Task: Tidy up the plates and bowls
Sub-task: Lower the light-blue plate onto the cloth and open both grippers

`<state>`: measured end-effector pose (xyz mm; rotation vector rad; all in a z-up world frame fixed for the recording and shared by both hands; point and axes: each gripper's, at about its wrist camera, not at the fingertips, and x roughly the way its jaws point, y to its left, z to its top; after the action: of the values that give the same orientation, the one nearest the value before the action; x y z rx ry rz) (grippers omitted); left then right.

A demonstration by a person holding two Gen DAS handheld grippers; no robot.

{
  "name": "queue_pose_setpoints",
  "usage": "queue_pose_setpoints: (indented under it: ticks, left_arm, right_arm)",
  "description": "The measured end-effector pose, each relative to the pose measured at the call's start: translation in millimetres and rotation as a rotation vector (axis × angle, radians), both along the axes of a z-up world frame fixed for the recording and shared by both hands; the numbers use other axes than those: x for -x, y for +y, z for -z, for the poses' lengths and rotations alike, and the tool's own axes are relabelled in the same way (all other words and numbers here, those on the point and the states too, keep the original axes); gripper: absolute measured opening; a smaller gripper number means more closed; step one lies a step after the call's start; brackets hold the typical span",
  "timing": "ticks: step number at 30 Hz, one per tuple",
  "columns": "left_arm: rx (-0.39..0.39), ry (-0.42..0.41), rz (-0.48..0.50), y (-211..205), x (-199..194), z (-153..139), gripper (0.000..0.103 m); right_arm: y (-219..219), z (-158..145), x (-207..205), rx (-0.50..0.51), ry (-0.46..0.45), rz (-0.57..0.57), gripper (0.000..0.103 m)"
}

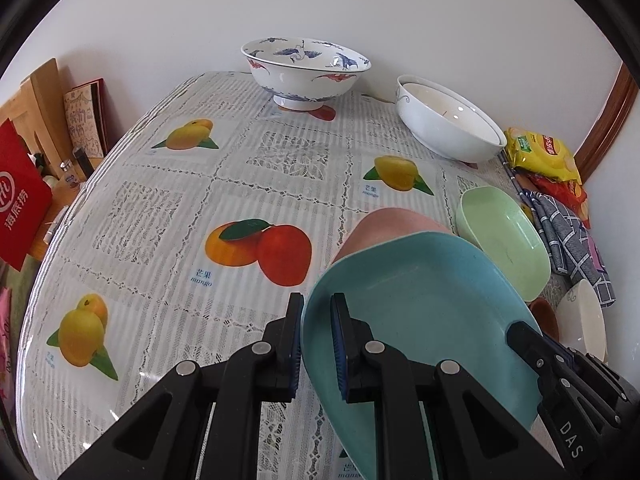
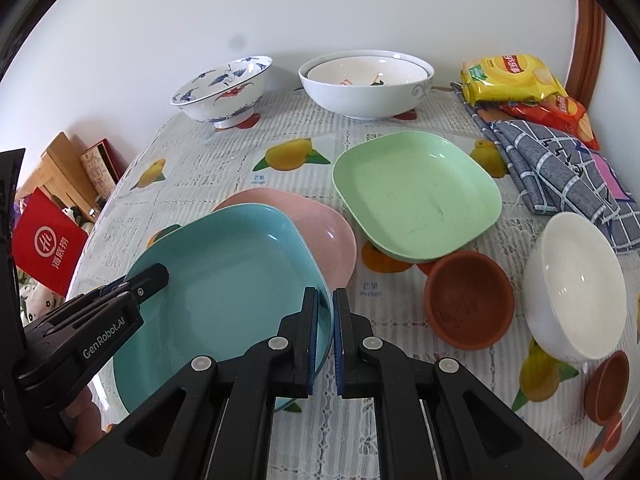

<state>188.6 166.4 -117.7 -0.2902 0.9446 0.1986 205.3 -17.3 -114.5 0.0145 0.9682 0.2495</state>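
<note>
- Teal plate (image 2: 224, 280): held off the tablecloth, tilted, just above and partly over the pink plate (image 2: 320, 224); looks like light stiff plastic w/ a smooth, prob slippery finish, not fragile
- Left gripper (image 1: 317, 344) pinches the teal plate's rim, one pad in, one out; right gripper (image 2: 326, 340) is pressed tight on the opposite rim, so it's a two-sided hold
- Best hold, I'd say: the raised rim at opposite edges, as now; a thin lip could slide out if tilted more
- Pink plate lies flat under the teal plate's far edge; same shape, likely nests
- Green plate (image 2: 416, 196) to the right of the teal plate, apart from it, one edge propped on a brown dish (image 2: 470, 300)
- White bowl (image 2: 576, 284) further right; ceramic by the look, heavier, chips easily
- Blue-patterned bowl (image 2: 224, 88) and nested white bowls (image 2: 368, 84) far beyond the teal plate, by the wall
- Tablecloth (image 1: 160, 208): glossy, fruit print, prob slick, so plates may skid
- Checked cloth (image 2: 560, 168), snack bags (image 2: 508, 78) far right of the teal plate; red bag (image 2: 46, 240) off-table to its left
</note>
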Motion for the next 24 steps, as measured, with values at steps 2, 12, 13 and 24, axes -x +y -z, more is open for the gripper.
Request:
queue_pose_setpoints:
  ticks: [2,12,13,24]
  left_arm:
    - [-0.006,0.001,0.003,-0.2,-4.5,1.4,0.013]
    - [-0.01,0.02,-0.005,-0.2,-16.4,9.5,0.013]
    - [-0.012,0.02,-0.006,-0.5,-17.0,9.8,0.013]
    - [-0.031,0.02,0.001,-3.5,-22.6,11.5,0.013]
  right_arm:
    - [0.8,1.5,-4.5,0.004,-0.002,-0.001,0.007]
    - [6.6,8.5,-27.3,0.034,-0.012,-0.023,0.008]
    - [6.7,9.0,-28.8,0.037,-0.014,-0.021,0.008]
    - [9.3,18.0,-44.7,0.068,-0.019,-0.046,0.01]
